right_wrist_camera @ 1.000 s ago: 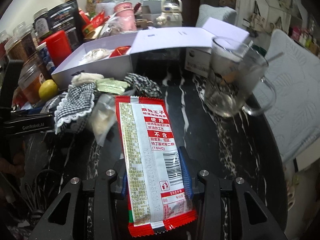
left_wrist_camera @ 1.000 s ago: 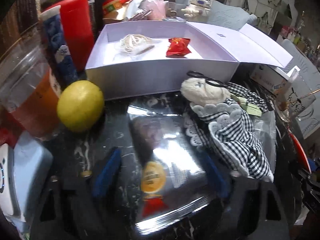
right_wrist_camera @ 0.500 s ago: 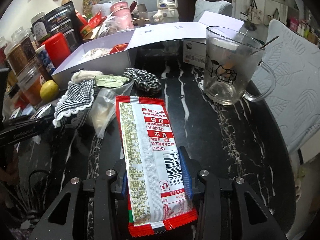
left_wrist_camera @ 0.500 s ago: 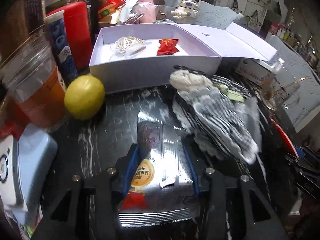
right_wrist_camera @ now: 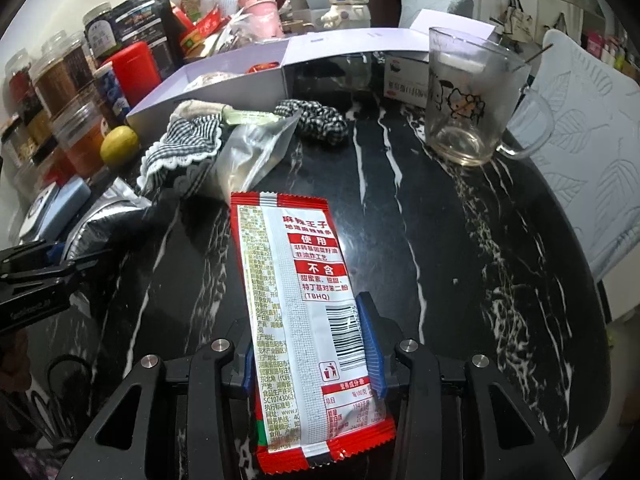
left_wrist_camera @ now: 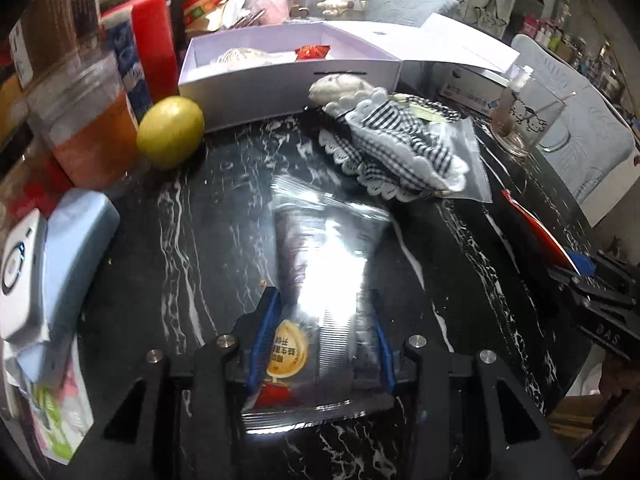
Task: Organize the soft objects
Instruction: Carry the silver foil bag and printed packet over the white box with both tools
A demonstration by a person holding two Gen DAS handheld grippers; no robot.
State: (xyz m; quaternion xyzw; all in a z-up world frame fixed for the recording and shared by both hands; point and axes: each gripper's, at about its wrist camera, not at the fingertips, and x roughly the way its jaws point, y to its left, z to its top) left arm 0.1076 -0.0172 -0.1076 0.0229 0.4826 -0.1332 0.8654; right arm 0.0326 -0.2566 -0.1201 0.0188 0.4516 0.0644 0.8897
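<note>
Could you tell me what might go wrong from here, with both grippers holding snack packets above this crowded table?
1. The left gripper, whose jaws have just been closing, pinches the silver packet only near its bottom end; the long, slick foil could sag or slip out.
2. The glass mug stands close to the open lavender box; carrying the red packet there in the right gripper could knock it.
</note>
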